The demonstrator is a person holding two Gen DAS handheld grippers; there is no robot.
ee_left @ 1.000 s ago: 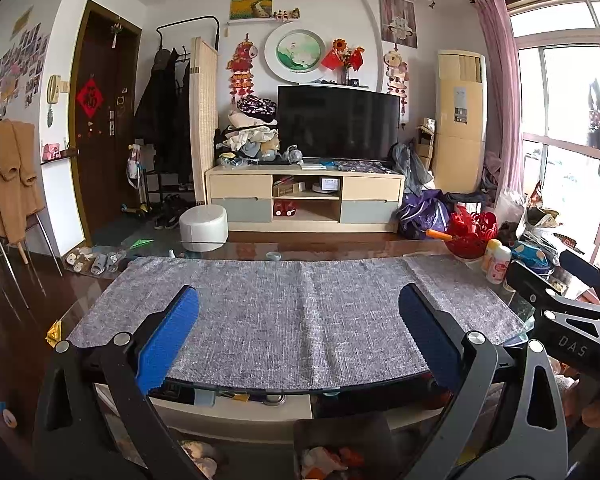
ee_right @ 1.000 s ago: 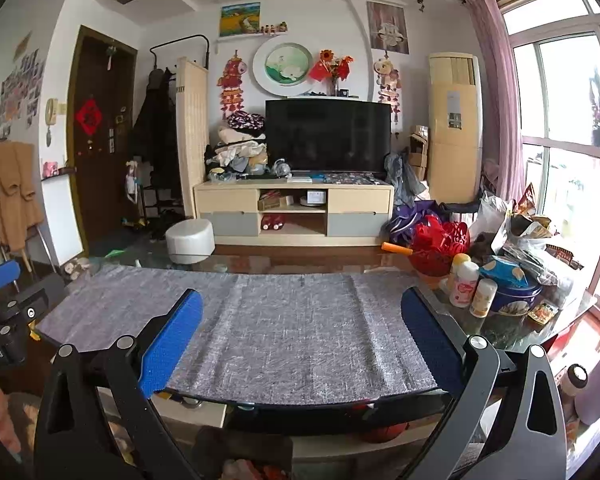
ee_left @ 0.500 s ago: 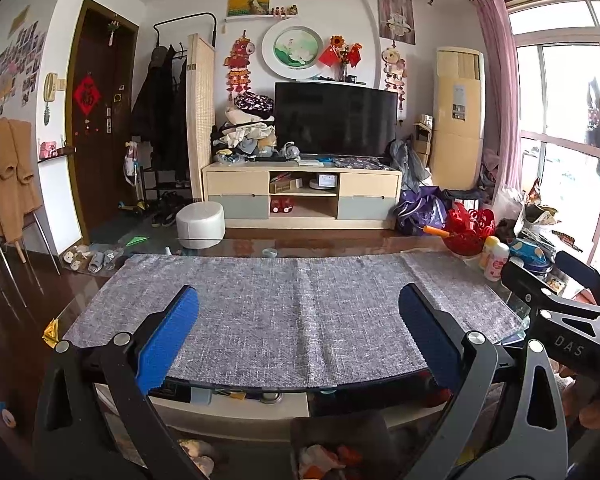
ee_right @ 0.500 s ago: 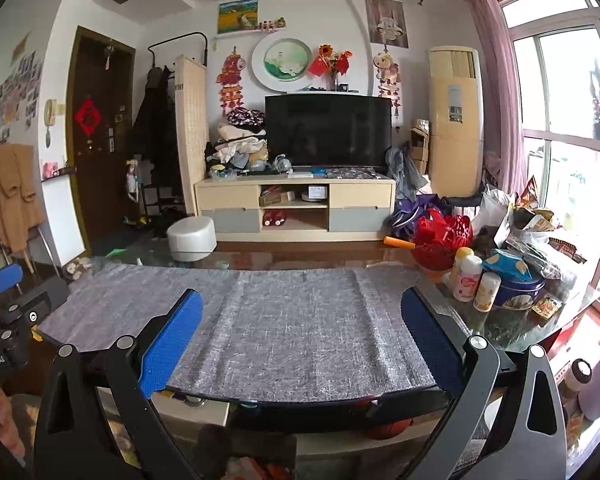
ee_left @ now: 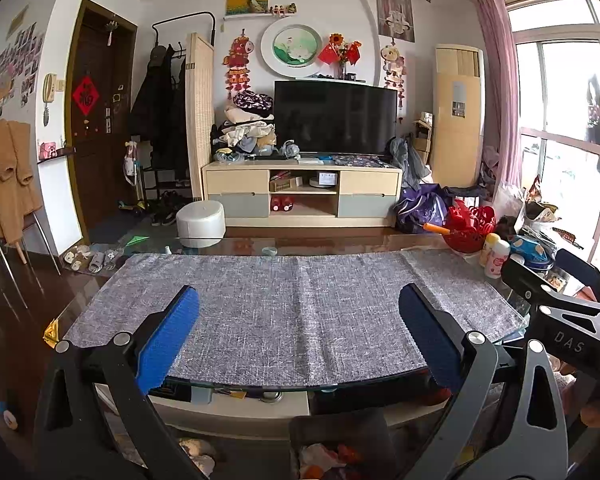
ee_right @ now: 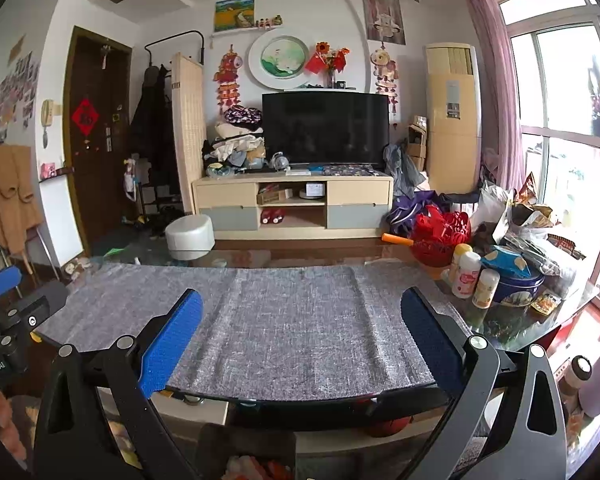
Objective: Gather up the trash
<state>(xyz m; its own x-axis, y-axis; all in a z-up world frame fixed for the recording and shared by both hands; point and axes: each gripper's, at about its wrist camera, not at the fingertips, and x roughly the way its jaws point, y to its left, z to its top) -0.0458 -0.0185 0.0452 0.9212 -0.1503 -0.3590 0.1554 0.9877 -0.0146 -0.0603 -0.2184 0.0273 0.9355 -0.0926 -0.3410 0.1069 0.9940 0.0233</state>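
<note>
Fingers [ee_left: 178, 332] of left gripper [ee_left: 299, 334] and right gripper [ee_right: 300, 334]: spread wide, empty, above grey cloth [ee_left: 292, 312]. Trash: possibly the wrappers [ee_right: 534, 216] at table's right end (unclear). Risk: toppling bottles [ee_right: 466, 274] beside them.

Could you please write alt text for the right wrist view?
The open right gripper hovers, holding nothing, over a grey cloth on a glass table. Bottles and a blue tin crowd its right end; a television stands beyond.
</note>
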